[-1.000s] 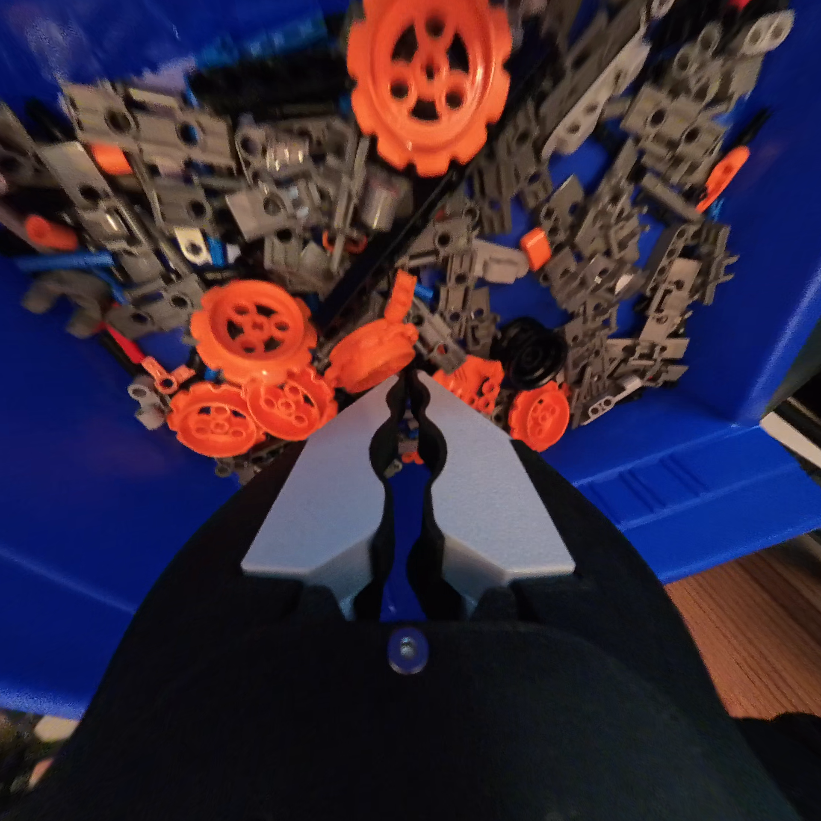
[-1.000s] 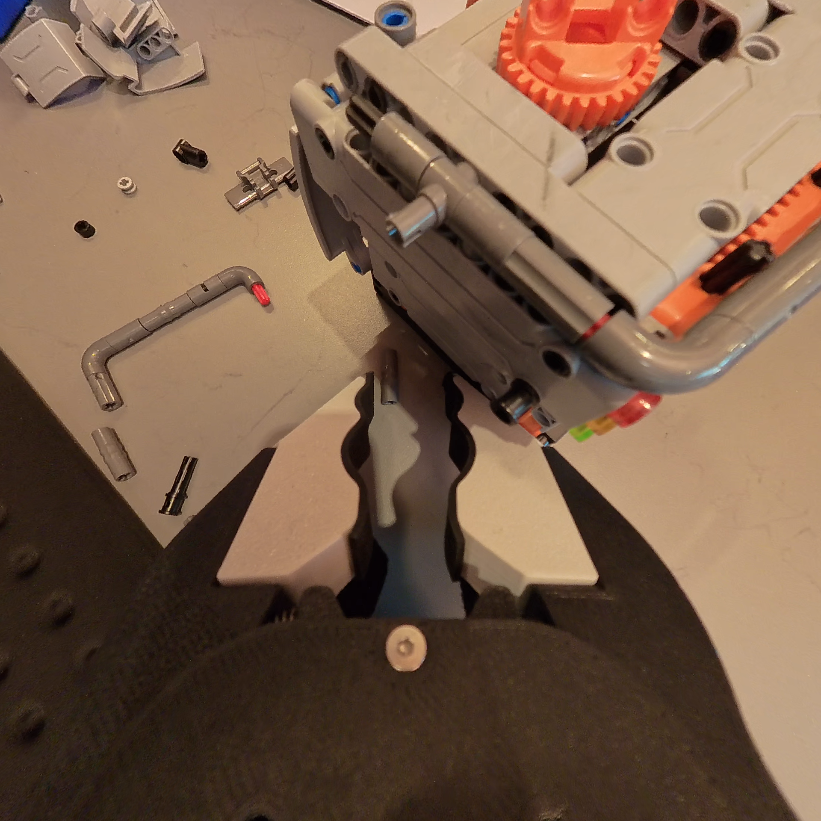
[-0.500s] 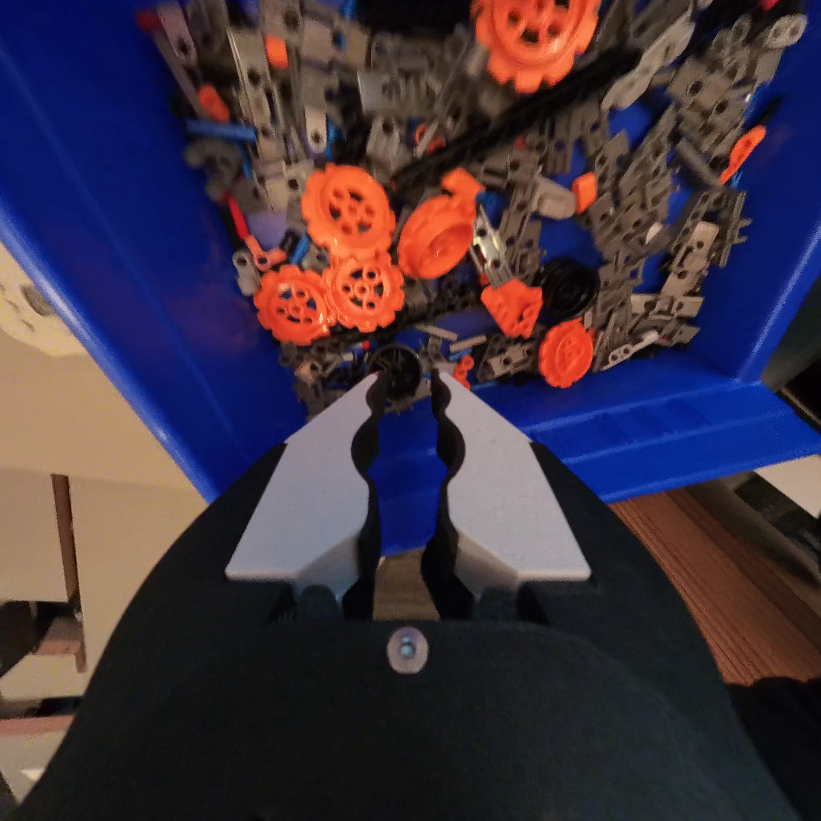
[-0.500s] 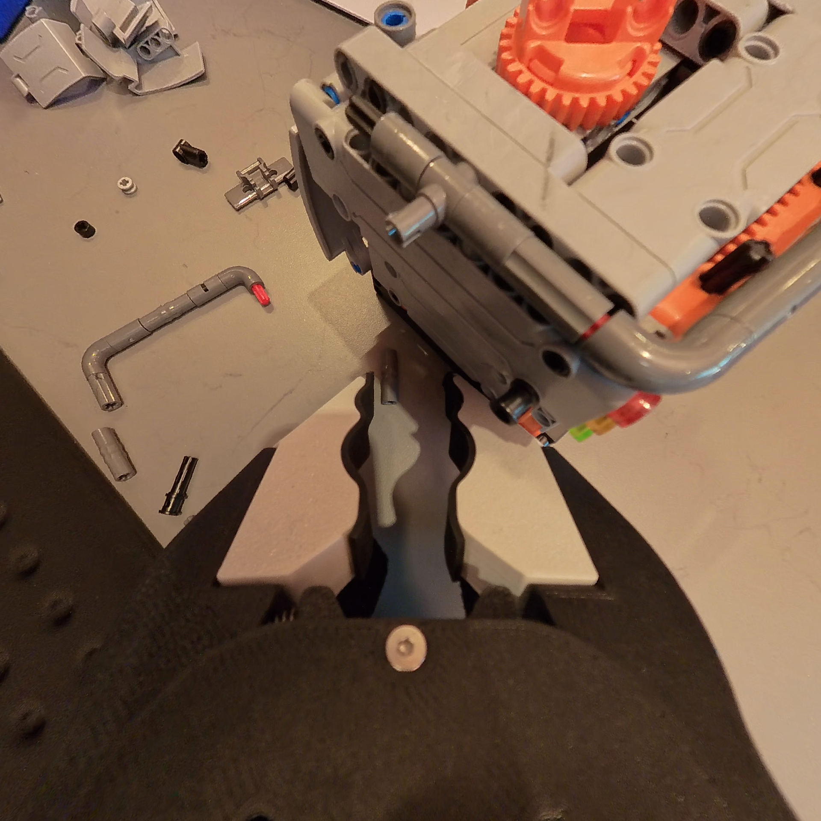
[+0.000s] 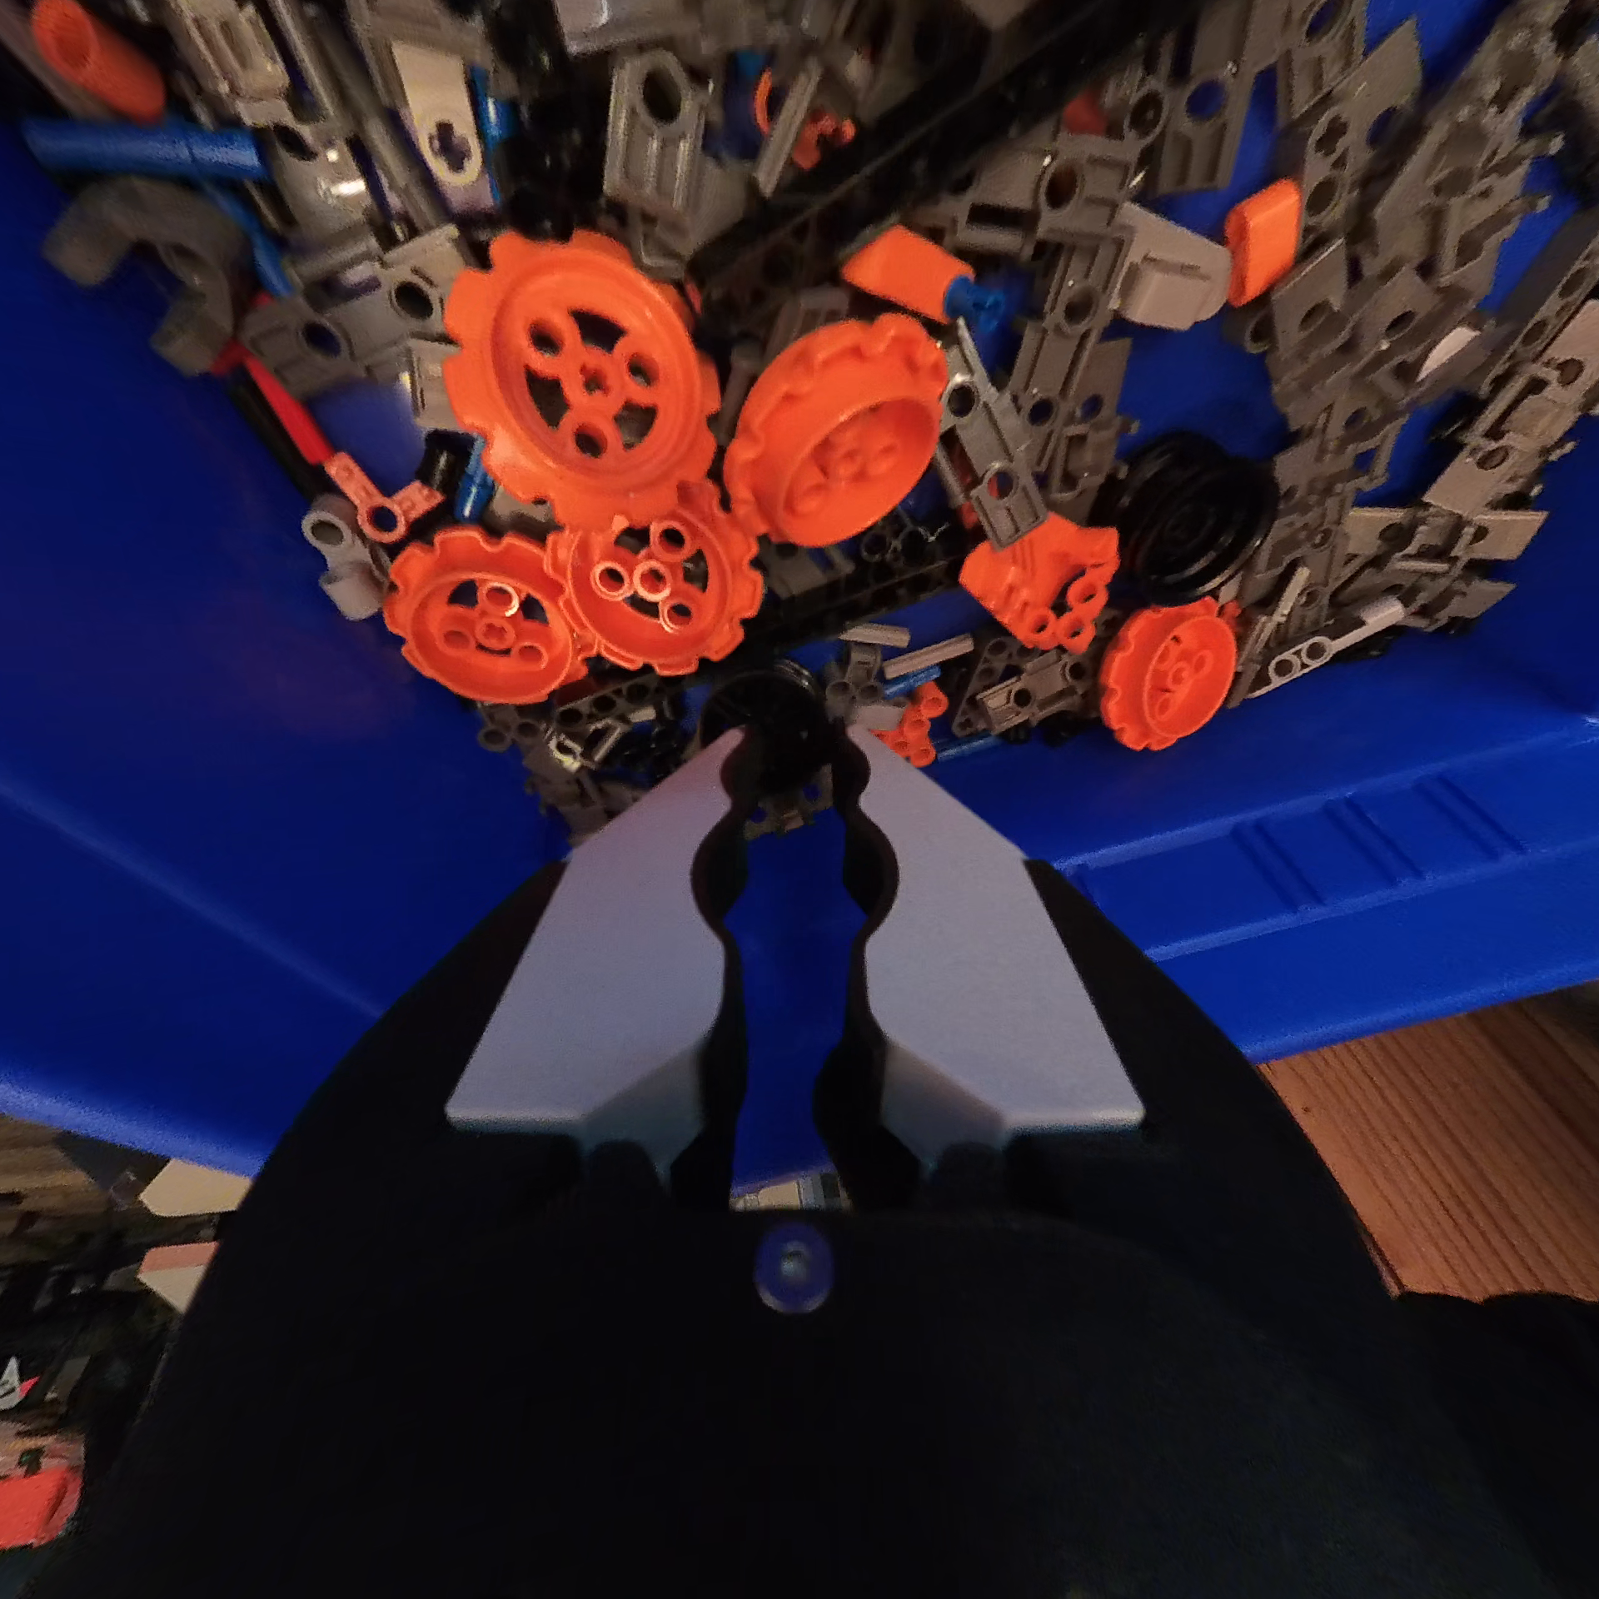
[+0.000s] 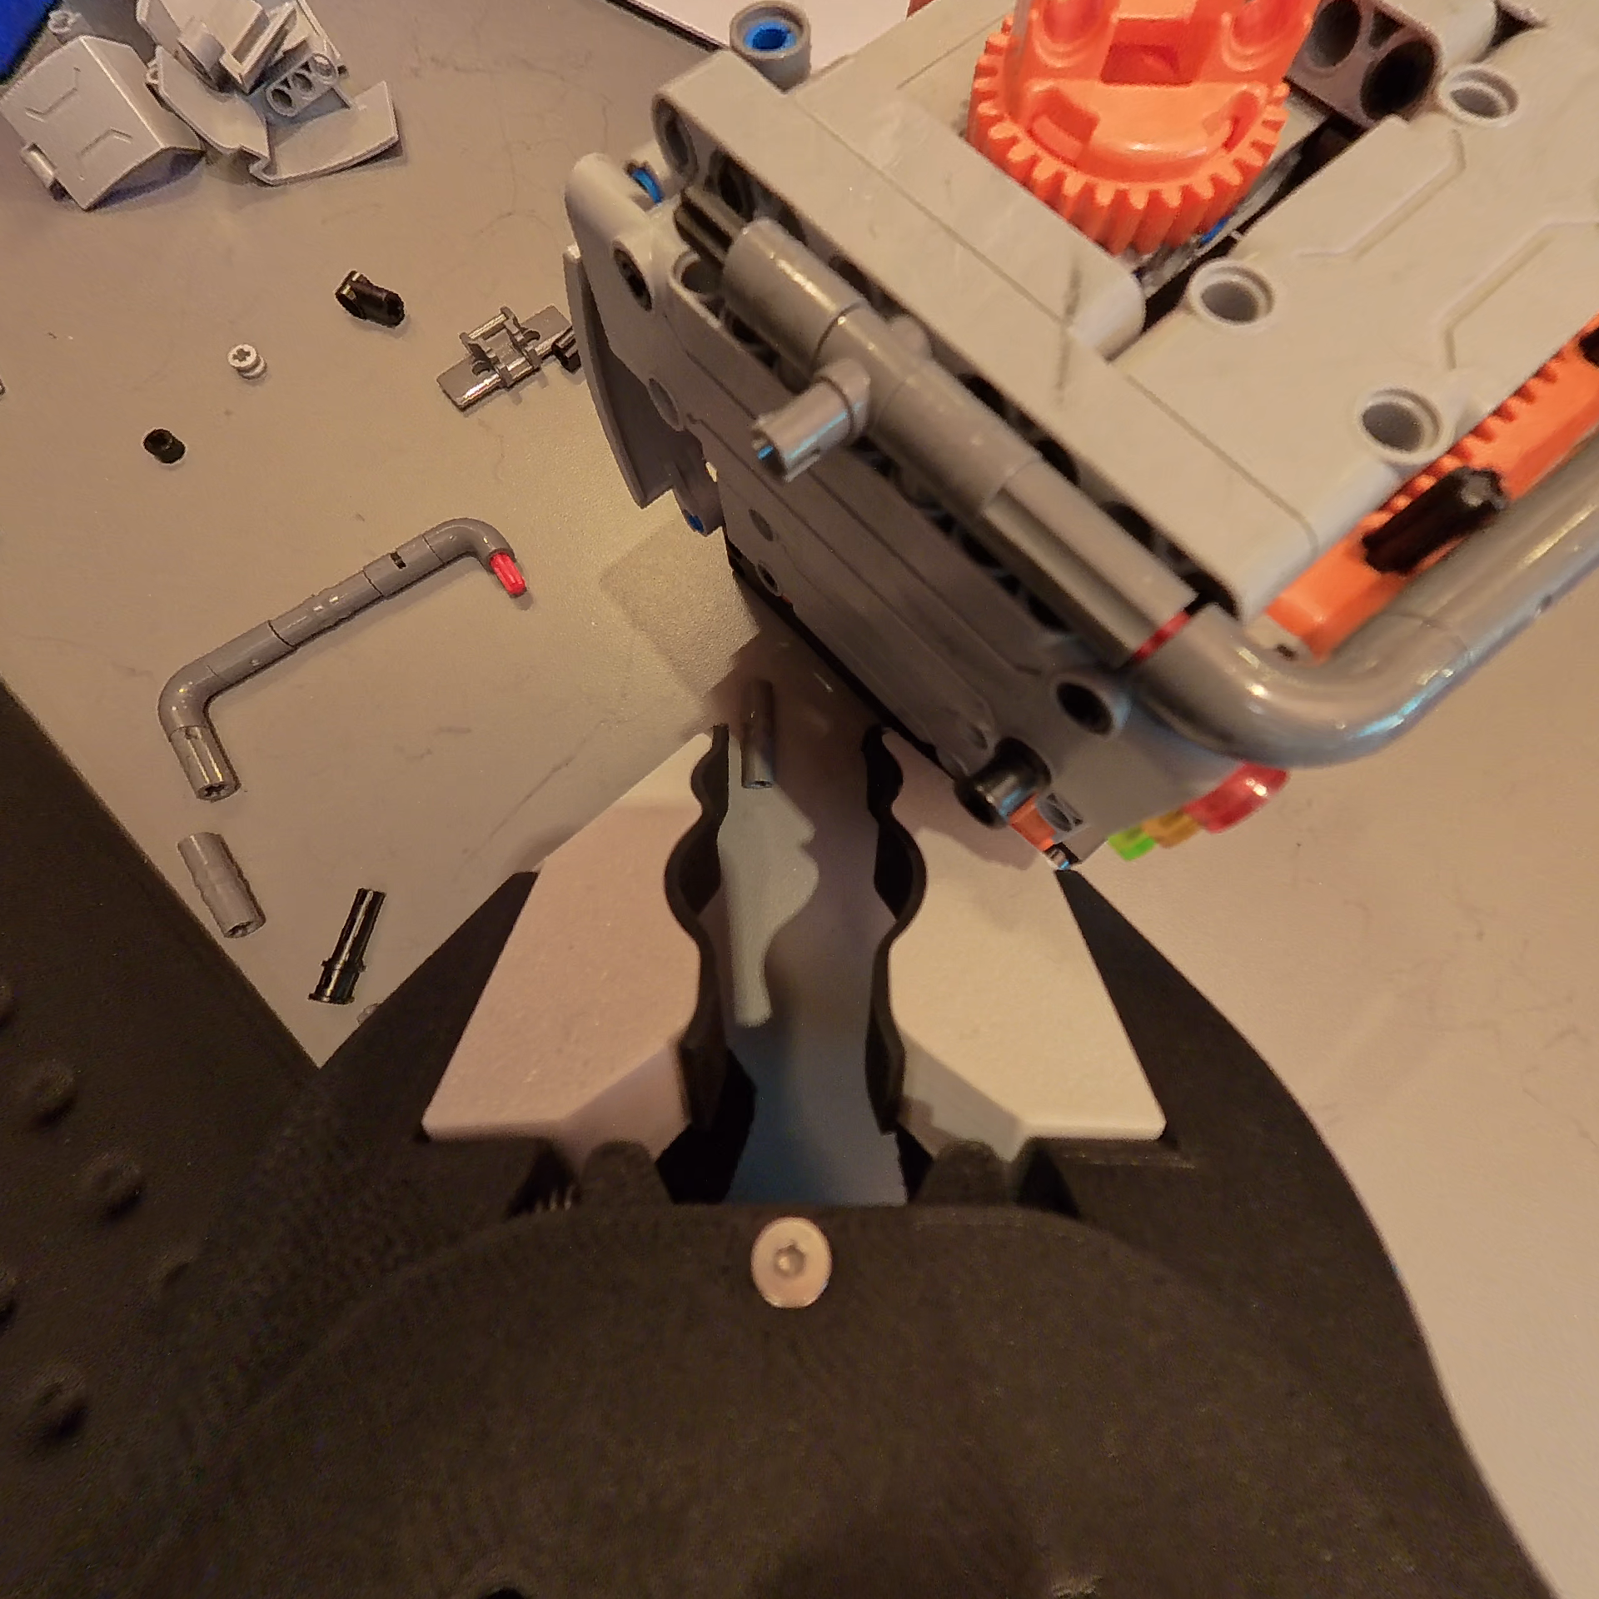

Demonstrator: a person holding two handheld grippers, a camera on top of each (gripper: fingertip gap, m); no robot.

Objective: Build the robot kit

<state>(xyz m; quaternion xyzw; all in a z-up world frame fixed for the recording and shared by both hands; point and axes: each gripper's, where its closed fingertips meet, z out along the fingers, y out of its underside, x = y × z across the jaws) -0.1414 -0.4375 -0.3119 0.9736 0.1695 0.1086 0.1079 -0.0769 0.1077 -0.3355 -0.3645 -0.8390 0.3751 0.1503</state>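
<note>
In the left wrist view a blue bin (image 5: pixel 216 779) holds a heap of grey, black and orange building parts, with several orange toothed wheels (image 5: pixel 584 381). My left gripper (image 5: pixel 792 744) is open, low in the bin by its near wall. Its tips sit on either side of a small black wheel (image 5: pixel 761 696). In the right wrist view my right gripper (image 6: pixel 796 744) is open and rests on a grey table (image 6: pixel 433 484). A small dark tube (image 6: pixel 757 735) lies between its tips. Its right fingertip (image 6: pixel 882 761) is against the corner of a grey built model (image 6: pixel 995 433) with an orange gear (image 6: pixel 1125 112) on top.
Loose parts lie on the table to the left: a bent grey tube with a red end (image 6: pixel 329 606), a grey sleeve (image 6: pixel 221 882), a black pin (image 6: pixel 350 947), a track link (image 6: pixel 506 355) and grey panels (image 6: pixel 199 112). A black mat (image 6: pixel 86 1082) covers the near left. A wooden floor (image 5: pixel 1428 1125) shows beside the bin. Spacing between my two grippers at the tips: around 55 cm.
My left gripper went from nearly shut to open, pulled back from the pile, then moved in close again to the small black wheel. The right gripper and the model have not moved.
</note>
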